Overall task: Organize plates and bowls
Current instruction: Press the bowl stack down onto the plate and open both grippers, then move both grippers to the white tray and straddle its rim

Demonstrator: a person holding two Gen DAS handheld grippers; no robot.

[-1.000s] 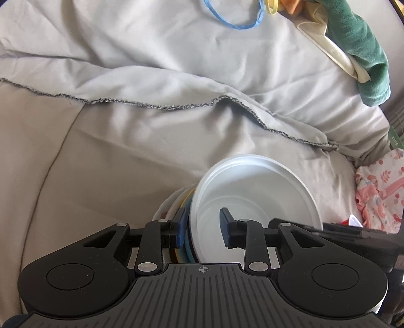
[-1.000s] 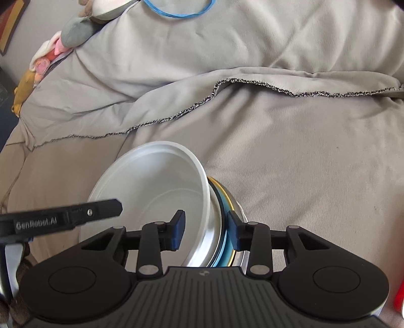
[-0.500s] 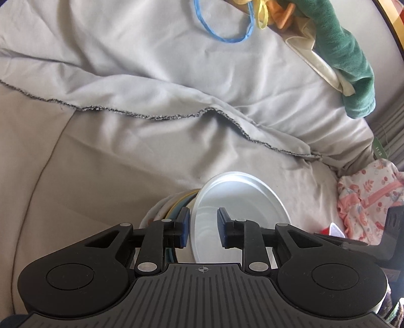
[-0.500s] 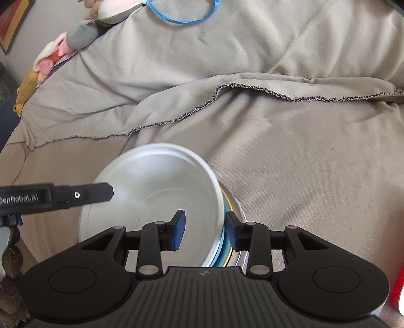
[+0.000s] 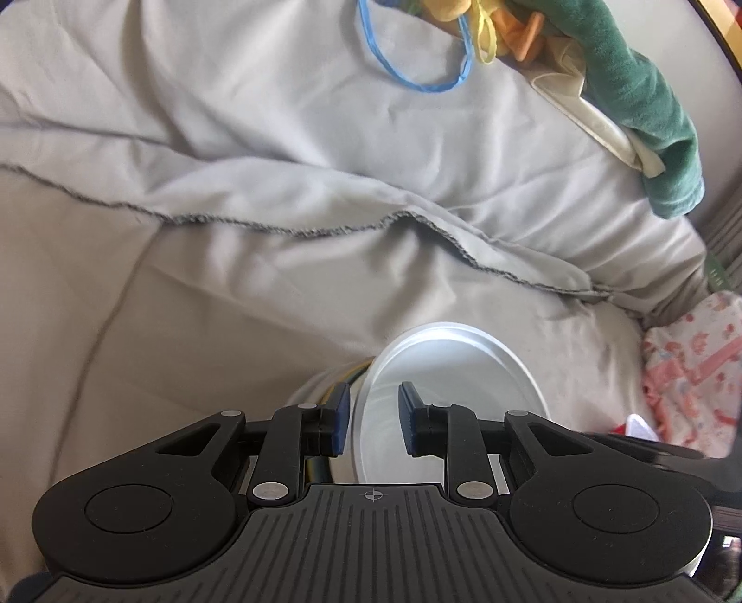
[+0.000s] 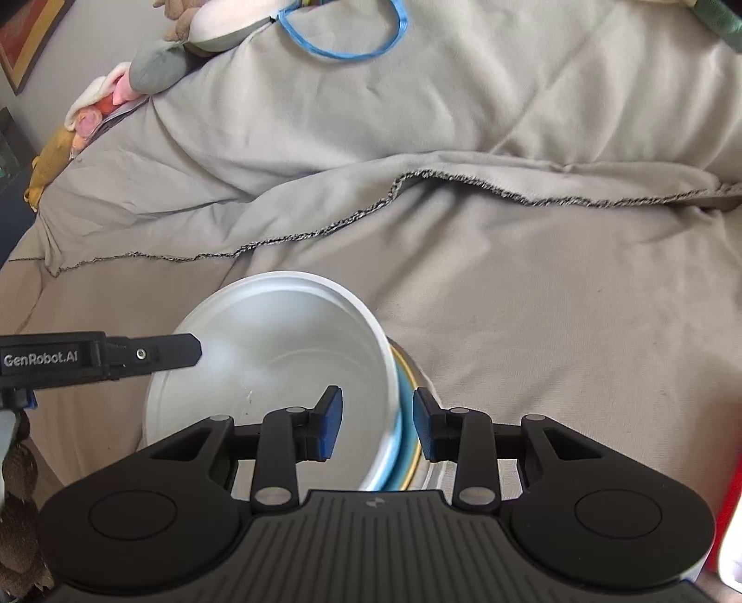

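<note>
A white bowl [image 5: 459, 371] [image 6: 287, 352] tops a stack of bowls and plates with blue and yellow rims [image 6: 404, 417] [image 5: 341, 378], held up over a grey blanket. My left gripper [image 5: 370, 420] straddles the stack's left rim, one pad inside the white bowl, one outside. My right gripper [image 6: 378, 429] straddles the right rim the same way. Both sets of jaws stand close on the rims. The left gripper's finger [image 6: 153, 355] shows in the right wrist view.
The grey blanket [image 6: 533, 287] with a stitched hem [image 5: 287, 232] covers the bed. A blue ring [image 5: 412, 60] [image 6: 343, 37], a green cloth [image 5: 649, 116], soft toys [image 6: 153, 60] and a pink patterned cloth [image 5: 691, 371] lie around the edges.
Both grippers have lifted with the stack: the blanket looks farther off and more of the bed's far edge shows. The jaws closed a little on the rims.
</note>
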